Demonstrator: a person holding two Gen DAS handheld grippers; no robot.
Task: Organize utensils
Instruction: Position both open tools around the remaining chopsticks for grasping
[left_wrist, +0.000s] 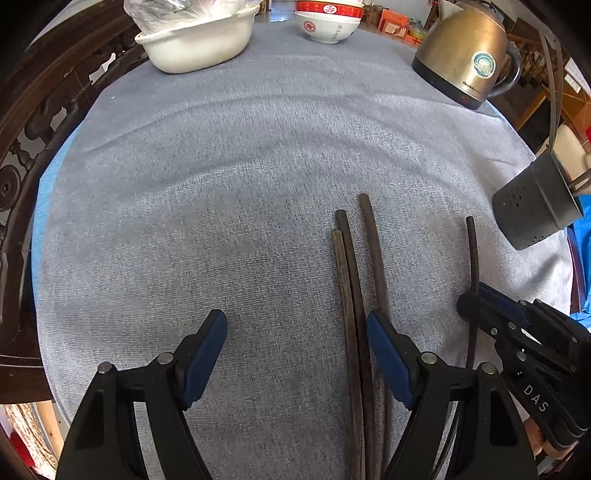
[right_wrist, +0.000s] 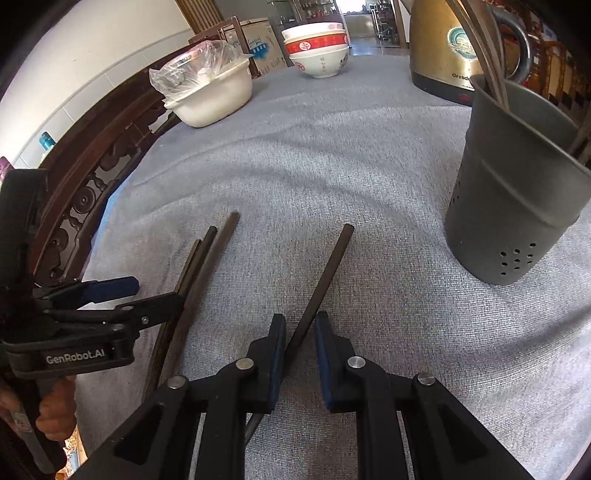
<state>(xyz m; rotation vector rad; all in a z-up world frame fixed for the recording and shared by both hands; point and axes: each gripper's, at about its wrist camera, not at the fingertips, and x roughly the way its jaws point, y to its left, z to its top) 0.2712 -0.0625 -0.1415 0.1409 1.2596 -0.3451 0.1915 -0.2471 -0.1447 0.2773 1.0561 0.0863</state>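
Chopsticks (left_wrist: 354, 295) lie three together on the grey cloth (left_wrist: 221, 184) beside the spread left gripper (left_wrist: 295, 354), a fourth chopstick (right_wrist: 325, 266) pinched in the right gripper (right_wrist: 300, 350), several already standing in the holder (right_wrist: 517, 192).
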